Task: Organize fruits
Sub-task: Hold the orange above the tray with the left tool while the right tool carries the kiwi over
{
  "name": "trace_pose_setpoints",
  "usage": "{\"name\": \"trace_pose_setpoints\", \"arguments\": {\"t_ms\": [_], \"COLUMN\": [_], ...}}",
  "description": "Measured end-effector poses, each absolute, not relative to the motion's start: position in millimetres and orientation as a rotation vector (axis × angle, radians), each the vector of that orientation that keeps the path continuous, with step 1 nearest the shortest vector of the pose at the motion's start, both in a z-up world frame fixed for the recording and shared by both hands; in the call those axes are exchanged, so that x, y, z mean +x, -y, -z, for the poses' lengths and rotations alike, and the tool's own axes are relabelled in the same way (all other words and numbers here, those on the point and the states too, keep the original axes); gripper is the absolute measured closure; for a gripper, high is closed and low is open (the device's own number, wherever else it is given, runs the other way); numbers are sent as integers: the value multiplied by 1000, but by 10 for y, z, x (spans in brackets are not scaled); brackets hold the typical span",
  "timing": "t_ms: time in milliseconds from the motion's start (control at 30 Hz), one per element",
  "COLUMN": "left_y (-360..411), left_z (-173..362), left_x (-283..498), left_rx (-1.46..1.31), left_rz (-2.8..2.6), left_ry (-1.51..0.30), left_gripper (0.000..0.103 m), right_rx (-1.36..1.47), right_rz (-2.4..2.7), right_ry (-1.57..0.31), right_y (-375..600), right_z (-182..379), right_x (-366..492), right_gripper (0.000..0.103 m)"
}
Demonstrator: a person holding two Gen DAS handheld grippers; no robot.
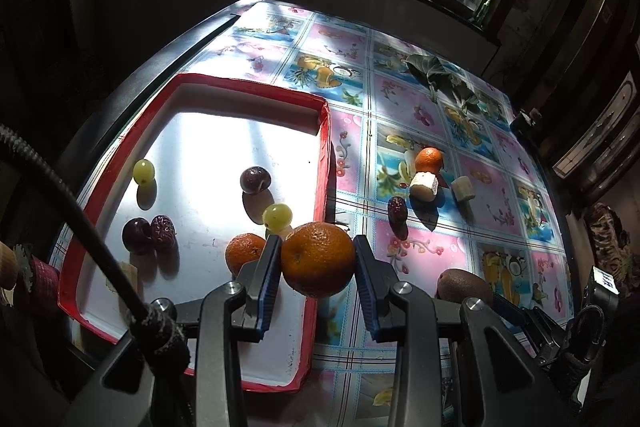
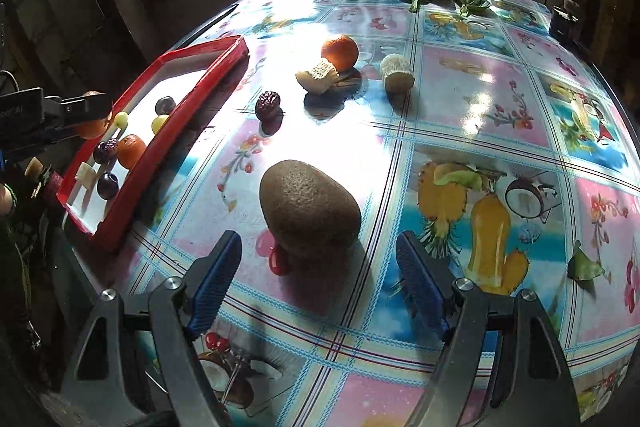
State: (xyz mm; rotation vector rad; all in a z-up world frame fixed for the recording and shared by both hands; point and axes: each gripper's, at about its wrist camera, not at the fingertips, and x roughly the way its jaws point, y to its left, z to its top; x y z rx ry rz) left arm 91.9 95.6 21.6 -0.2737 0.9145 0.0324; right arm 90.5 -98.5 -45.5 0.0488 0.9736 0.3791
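Orange [image 1: 318,259], firm yet bruisable, sits clamped across its middle in the left hand-held gripper [image 1: 316,263] above the red tray's [image 1: 326,147] right rim, while the right hand-held gripper [image 2: 318,267] gapes around the fuzzy kiwi [image 2: 308,207] on the table [image 2: 460,131].

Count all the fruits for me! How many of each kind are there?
Oranges: 3
Green grapes: 2
Dark plums: 2
Red dates: 2
Kiwi: 1
Pale cut pieces: 3
Total: 13

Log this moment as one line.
left claw: shut on orange, above tray | right claw: open, nearing kiwi
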Motion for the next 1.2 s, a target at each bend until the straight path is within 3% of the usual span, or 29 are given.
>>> {"name": "trace_pose_setpoints", "arguments": {"t_ms": [167,300,367,800,1200], "left_y": [-963,-984,-987,-972,-1208], "left_z": [-211,-221,-225,-268,-275], "left_x": [921,904,888,821,724], "left_rx": [-276,-281,-281,-286,-310], "left_rz": [-31,-33,-33,-4,-54], "left_ry": [-914,-908,-905,-897,-877], "left_gripper": [68,68,68,68,68], "right_rx": [16,-62,-39,840,976], "right_rz": [-417,-410,-422,-797,-969], "right_ry": [-948,-995,-994,-990,-947], "right_y": [922,798,821,1691,1492], "right_z": [386,459,445,448,310], "right_x": [953,1034,1046,990,1029], "right_gripper": [26,55,57,58,58]}}
